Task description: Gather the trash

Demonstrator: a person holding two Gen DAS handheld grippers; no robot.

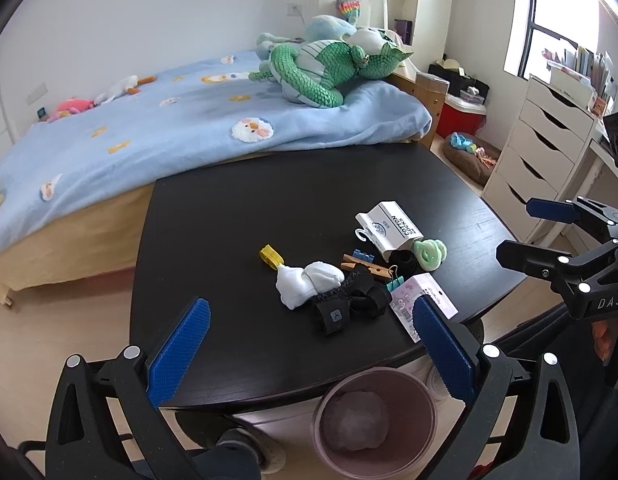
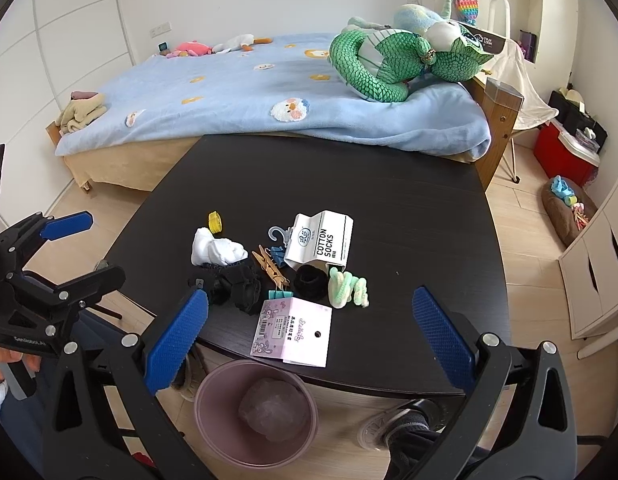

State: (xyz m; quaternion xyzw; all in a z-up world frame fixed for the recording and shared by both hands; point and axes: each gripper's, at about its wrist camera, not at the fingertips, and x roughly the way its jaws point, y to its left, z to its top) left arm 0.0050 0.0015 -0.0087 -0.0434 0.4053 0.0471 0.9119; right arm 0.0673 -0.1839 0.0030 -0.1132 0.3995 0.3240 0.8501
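Observation:
A black table (image 1: 237, 216) (image 2: 409, 208) holds a pile: a white "COTTON SOCKS" card package (image 1: 391, 229) (image 2: 323, 242), a pink label card (image 1: 423, 300) (image 2: 295, 330) at the near edge, white socks (image 1: 307, 282) (image 2: 215, 250), black socks (image 1: 349, 304) (image 2: 233, 284), a green sock (image 1: 429, 254) (image 2: 347, 286), clothespins (image 1: 365, 267) (image 2: 269, 266), and a yellow clip (image 1: 271, 257) (image 2: 215, 221). A pink bin (image 1: 373, 420) (image 2: 255, 412) with crumpled paper stands below the near edge. My left gripper (image 1: 309, 354) and right gripper (image 2: 309, 344) are both open and empty, above the near edge.
A bed with a blue blanket (image 1: 149, 128) (image 2: 269, 96) and a green plush dragon (image 1: 329, 68) (image 2: 393, 60) stands behind the table. White drawers (image 1: 545, 160) stand to the right. A red cooler (image 2: 565, 152) and a brown pet bed (image 2: 569, 208) lie on the floor.

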